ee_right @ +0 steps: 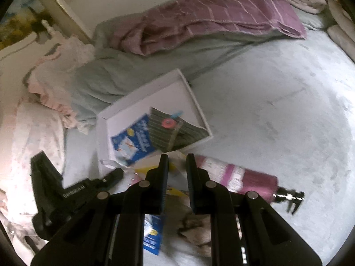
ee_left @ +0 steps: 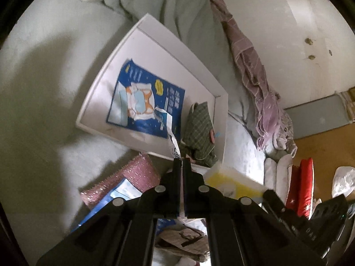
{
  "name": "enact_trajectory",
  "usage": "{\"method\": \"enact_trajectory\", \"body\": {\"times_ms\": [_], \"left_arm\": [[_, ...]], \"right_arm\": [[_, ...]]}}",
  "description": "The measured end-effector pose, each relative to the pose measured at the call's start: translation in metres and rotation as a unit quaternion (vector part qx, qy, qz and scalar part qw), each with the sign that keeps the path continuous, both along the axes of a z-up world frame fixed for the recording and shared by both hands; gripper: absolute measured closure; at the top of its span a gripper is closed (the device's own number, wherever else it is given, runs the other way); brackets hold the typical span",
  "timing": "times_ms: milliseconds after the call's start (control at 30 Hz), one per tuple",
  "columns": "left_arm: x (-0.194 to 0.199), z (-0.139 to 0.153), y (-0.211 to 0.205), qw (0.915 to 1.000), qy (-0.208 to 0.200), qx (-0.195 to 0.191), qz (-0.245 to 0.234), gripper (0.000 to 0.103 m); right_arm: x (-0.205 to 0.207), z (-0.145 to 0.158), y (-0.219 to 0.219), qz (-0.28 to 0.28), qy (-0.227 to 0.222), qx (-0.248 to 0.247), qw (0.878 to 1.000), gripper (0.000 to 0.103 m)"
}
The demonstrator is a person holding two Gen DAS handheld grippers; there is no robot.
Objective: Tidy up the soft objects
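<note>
A white tray (ee_left: pixel 200 66) lies on the bed with a blue printed pack (ee_left: pixel 144 97) and a green plaid cloth (ee_left: pixel 199 128) in it. My left gripper (ee_left: pixel 182 163) is shut on the pack's torn plastic flap (ee_left: pixel 172 133), at the tray's near edge. From the right wrist view, the left gripper (ee_right: pixel 118 174) reaches in from the left toward the tray (ee_right: pixel 190 93), where the blue pack (ee_right: pixel 131 141) and plaid cloth (ee_right: pixel 177 130) lie. My right gripper (ee_right: pixel 177 161) has its jaws slightly apart on a yellow-and-white pack (ee_right: pixel 176 177), also seen as the yellow pack (ee_left: pixel 230 180).
A pink pump bottle (ee_right: pixel 235 176) lies right of my right gripper. Another blue pack (ee_right: pixel 153 232) and a beige cloth (ee_right: pixel 195 223) sit below it. A grey-green duvet (ee_right: pixel 111 82) and purple blanket (ee_right: pixel 210 11) are bunched behind the tray. Red cushions (ee_left: pixel 301 186) stand beside the bed.
</note>
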State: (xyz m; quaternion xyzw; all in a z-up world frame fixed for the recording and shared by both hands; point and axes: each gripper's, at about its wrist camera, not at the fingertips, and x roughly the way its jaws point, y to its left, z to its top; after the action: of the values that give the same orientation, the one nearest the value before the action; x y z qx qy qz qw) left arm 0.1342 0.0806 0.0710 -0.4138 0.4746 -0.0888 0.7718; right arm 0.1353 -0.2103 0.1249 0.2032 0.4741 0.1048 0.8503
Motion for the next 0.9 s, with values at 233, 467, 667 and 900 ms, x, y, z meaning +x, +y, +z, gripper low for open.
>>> {"method": "enact_trajectory", "body": {"times_ms": [233,467,667,900], "left_arm": [[-0.006,0.024,0.026,0.9969,-0.066,0.043,-0.007,0.103],[0.000,0.020,0.032,0.9954,-0.068,0.060,-0.033,0.103],[-0.001,0.026,0.002,0.9890,-0.074,0.068,-0.108,0.103],[-0.005,0.023,-0.015,0.9824,-0.050,0.119,-0.135,0.103]], "right_arm": [[0.021,0.001,0.026,0.049,-0.010,0.072,0.996,0.094],[0.031,-0.017,0.049,0.057,-0.005,0.023,0.998,0.095],[0.022,-0.023,0.040,0.081,-0.010,-0.051,0.995,0.045],[0.034,-0.046,0.033,0.126,0.011,-0.037,0.991,0.035]]}}
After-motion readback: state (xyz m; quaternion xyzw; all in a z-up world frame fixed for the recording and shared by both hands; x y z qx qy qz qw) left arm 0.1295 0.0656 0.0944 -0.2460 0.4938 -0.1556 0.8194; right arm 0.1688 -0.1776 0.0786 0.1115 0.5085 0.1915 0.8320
